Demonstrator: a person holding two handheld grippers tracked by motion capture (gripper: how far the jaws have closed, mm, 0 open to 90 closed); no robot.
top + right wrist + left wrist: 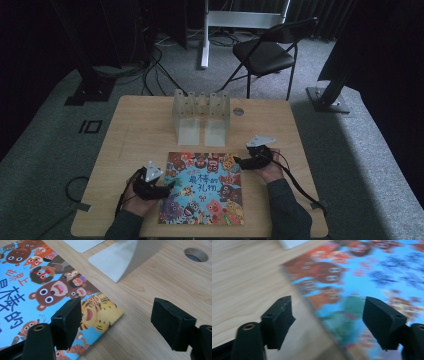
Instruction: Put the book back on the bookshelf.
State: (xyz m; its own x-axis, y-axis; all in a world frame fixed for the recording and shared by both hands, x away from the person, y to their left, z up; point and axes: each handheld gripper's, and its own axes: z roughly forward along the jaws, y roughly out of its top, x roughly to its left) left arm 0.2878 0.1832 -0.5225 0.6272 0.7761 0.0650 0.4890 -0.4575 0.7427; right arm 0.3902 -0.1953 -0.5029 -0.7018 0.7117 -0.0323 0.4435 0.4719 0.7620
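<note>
A colourful picture book point(202, 190) with cartoon animals lies flat on the wooden table point(130, 130), near the front edge. My left gripper point(170, 186) is at the book's left edge, open. In the left gripper view, which is blurred, the left gripper point(328, 307) has its jaws wide apart with the book's edge point(352, 290) in the gap and neither pad touching it. My right gripper point(237, 162) is at the book's far right corner, open. In the right gripper view the right gripper point(117, 312) stands over that corner of the book point(37, 290), with nothing gripped.
A pale, translucent slotted book stand point(201, 115) stands at the back middle of the table, and its base plate point(117, 262) lies just beyond the book. A round cable hole point(238, 112) is beside it. A black folding chair point(265, 52) stands behind the table.
</note>
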